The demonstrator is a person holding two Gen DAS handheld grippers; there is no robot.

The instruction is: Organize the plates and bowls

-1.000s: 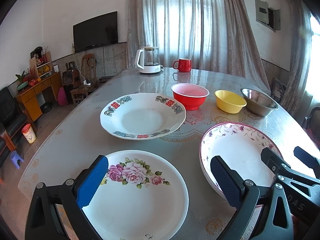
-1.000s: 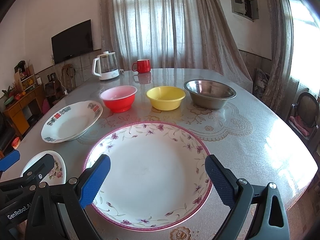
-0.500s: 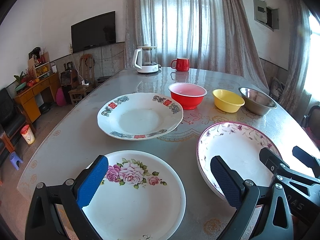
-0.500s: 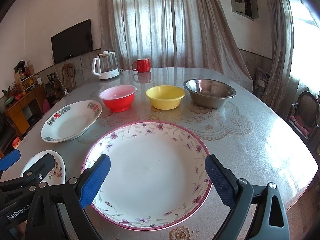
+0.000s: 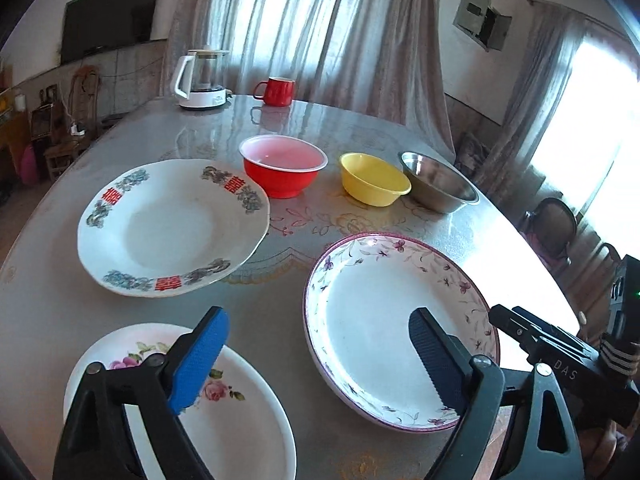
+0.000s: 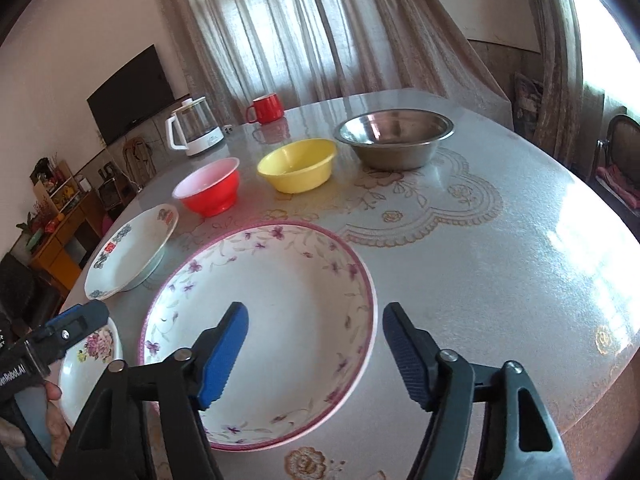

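Observation:
Three plates lie on the round table: a small rose-patterned plate (image 5: 224,420) nearest, a deep plate with red characters (image 5: 168,228) behind it, and a large purple-flowered plate (image 5: 384,308) to the right. Behind them stand a red bowl (image 5: 282,170), a yellow bowl (image 5: 374,178) and a steel bowl (image 5: 438,182). My left gripper (image 5: 316,356) hovers between the rose plate and the purple-flowered plate (image 6: 260,304); its jaws are closing with nothing between them. My right gripper (image 6: 316,352) hangs over that plate's near right rim, jaws also closing, pads not touching it.
A white kettle (image 5: 200,80) and a red mug (image 5: 276,91) stand at the table's far side. Chairs (image 6: 618,152) sit beyond the right edge. A lace-patterned stretch of tabletop (image 6: 500,260) spreads to the right of the plates.
Both grippers' jaws have narrowed. The left view has swung right and tilted, and the right view has rolled and shifted right over the purple-flowered plate.

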